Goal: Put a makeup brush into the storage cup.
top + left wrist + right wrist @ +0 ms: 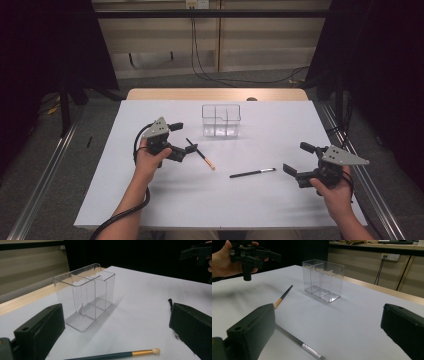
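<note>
Both grippers gape, holding nothing: right gripper [296, 159], left gripper [183, 139]. Black brush [252, 173] lies flat nearer than the clear organizer [221, 120], tip rightward. Gold-banded brush [200, 153] slants organizer-ward just beside the left gripper. Organizer's compartments empty.

Bare forearms without sleeves, left hand [148, 161], right hand [336, 192], each gripping a black two-jaw gripper topped by a grey three-cornered plate, black cable trailing from the left gripper [184, 138].

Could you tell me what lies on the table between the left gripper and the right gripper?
In the high view, two brushes lie between the left gripper and the right gripper: a gold-banded brush beside the left one, and a silver-banded brush nearer the right.
</note>
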Motion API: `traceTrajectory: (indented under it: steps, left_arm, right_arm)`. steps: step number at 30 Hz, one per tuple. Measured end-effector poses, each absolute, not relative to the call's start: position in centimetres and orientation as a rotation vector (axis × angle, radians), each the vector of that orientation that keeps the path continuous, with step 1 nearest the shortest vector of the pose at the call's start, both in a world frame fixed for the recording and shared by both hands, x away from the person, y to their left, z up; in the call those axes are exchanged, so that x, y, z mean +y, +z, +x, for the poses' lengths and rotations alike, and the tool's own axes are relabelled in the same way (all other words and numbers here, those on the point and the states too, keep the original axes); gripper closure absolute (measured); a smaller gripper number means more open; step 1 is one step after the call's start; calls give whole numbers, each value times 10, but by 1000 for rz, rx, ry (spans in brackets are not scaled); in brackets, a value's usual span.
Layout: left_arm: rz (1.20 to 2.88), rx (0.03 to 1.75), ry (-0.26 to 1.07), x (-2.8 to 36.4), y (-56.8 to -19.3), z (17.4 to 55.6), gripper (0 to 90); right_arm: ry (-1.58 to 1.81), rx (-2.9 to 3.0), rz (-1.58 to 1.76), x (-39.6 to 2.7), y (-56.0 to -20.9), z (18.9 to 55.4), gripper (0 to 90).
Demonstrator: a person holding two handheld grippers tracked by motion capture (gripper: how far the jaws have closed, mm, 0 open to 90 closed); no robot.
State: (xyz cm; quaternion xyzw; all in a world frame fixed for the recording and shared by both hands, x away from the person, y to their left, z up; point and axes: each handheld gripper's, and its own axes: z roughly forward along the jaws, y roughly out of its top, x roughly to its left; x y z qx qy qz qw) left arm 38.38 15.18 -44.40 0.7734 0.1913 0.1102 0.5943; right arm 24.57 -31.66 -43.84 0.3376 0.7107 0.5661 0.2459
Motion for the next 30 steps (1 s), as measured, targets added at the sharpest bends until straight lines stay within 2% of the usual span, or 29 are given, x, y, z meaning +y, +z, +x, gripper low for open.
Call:
traceTrajectory:
  steps: [12,25,30]
  left_arm:
    - [1808,436,248,140,-448,391,0]
    - [1905,435,201,130,-451,399,0]
    - [1992,429,174,126,-450,405,0]
  right_arm:
    - [1546,1941,920,-316,-438,245,0]
    - [1547,1949,911,-316,-439,245,0]
    - [1546,1952,907,-315,-438,245,0]
